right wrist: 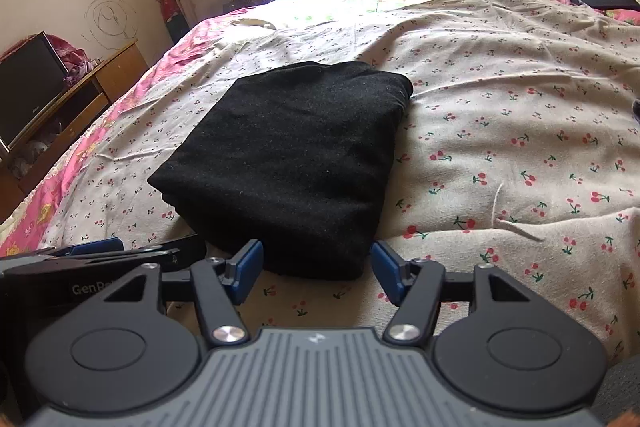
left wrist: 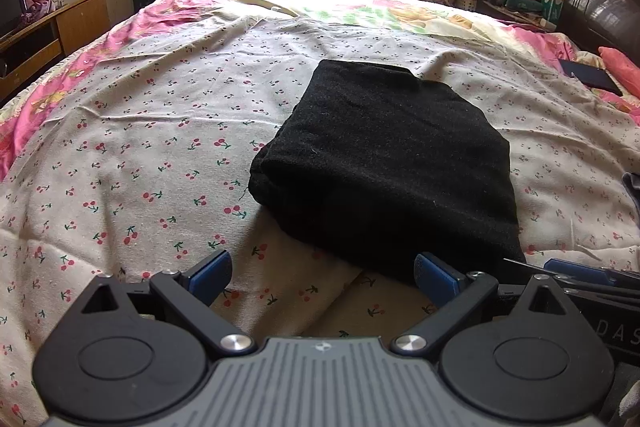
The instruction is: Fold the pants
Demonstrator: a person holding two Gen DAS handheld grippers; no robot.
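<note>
The black pants [left wrist: 384, 163] lie folded into a thick rectangle on the cherry-print sheet [left wrist: 140, 147], flat and still. My left gripper [left wrist: 324, 275] is open just short of the bundle's near edge, with only sheet between its blue fingertips. In the right wrist view the pants [right wrist: 292, 163] fill the middle. My right gripper [right wrist: 318, 263] is open, its blue pads standing either side of the bundle's near corner without pinching it. Each gripper shows in the other's view: the right gripper [left wrist: 580, 273] at the lower right, the left gripper [right wrist: 100, 247] at the lower left.
A pink floral quilt [left wrist: 48, 95] borders the sheet on the left and far side. A dark flat device [left wrist: 592, 77] lies near the pillows at right. A wooden cabinet [left wrist: 60, 23] with a screen stands left of the bed, a dark headboard [left wrist: 604, 3] right.
</note>
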